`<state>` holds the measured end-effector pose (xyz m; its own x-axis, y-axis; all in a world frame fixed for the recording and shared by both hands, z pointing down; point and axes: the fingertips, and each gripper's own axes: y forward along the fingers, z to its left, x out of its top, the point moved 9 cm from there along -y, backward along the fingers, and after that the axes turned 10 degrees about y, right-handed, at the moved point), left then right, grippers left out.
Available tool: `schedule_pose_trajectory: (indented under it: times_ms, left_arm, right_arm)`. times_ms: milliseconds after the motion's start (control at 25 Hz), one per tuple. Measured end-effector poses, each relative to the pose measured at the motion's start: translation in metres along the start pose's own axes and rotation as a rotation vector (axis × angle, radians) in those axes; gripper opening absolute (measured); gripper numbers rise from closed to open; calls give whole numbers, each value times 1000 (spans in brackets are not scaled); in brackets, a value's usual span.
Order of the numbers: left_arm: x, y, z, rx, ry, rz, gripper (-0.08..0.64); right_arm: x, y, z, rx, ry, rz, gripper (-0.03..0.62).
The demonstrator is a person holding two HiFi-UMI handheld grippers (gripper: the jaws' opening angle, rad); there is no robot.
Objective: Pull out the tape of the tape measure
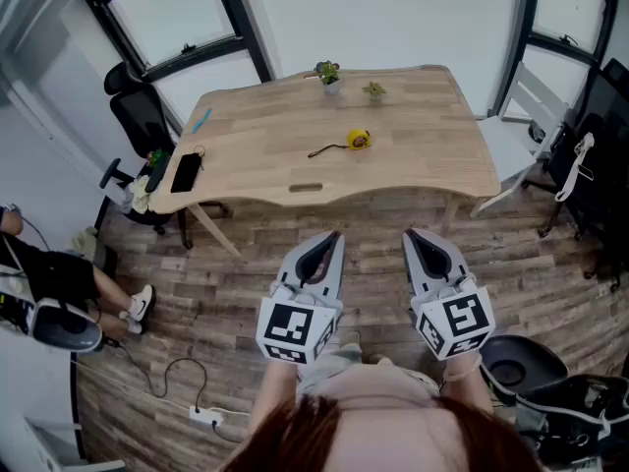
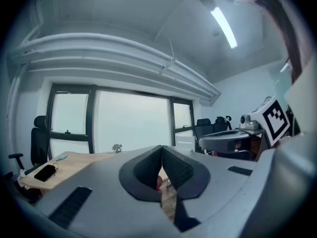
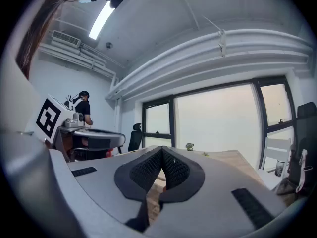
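Head view — left tongs (image 1: 335, 235), right tongs (image 1: 410, 234) closed (tape measure (image 1: 360, 140) apart).

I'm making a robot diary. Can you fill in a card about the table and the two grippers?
Table: light wood, by the windows
Tape measure: yellow, lying near the table's middle, untouched
Phone: black, at the table's left end
Plants: two small ones at the far edge
Left gripper: shut, empty, short of the table
Right gripper: shut, empty, beside the left one
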<state>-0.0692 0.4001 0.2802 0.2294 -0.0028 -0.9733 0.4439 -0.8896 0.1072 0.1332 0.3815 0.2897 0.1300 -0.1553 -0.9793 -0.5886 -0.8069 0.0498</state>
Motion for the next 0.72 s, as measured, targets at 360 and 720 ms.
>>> schedule_pose_trajectory:
  times_ms: [360,720]
  left_arm:
    - [-17,18,33,-61,-12,-2,2]
    - [-39,40,71,-131,-27,7,2]
  right_arm:
    - [-7,40,4,23,45,-10,-2]
    - [-16,86,4,-13,24,-14,-3]
